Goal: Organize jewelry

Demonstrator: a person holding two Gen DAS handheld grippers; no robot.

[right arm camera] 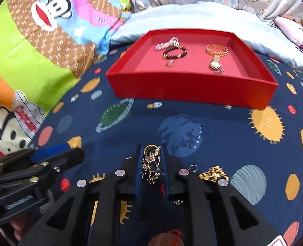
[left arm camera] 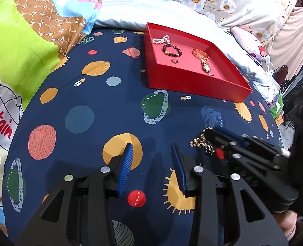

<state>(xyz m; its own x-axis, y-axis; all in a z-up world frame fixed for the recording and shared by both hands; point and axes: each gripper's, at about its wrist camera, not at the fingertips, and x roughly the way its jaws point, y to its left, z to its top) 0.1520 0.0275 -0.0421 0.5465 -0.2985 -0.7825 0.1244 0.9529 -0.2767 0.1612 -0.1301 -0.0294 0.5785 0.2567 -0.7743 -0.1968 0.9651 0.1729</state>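
A red tray lies on the space-print bedsheet and holds a pearl bracelet, a dark bead bracelet, a gold bangle, a gold watch and small rings. My left gripper is open and empty, low over the sheet in front of the tray. My right gripper is shut on a gold chain necklace with a black clover charm, just above the sheet; it also shows in the left wrist view.
Another gold chain and a small silver hook lie on the sheet by the right gripper. Cartoon pillows bound the left, a pale blue pillow and floral bedding the back.
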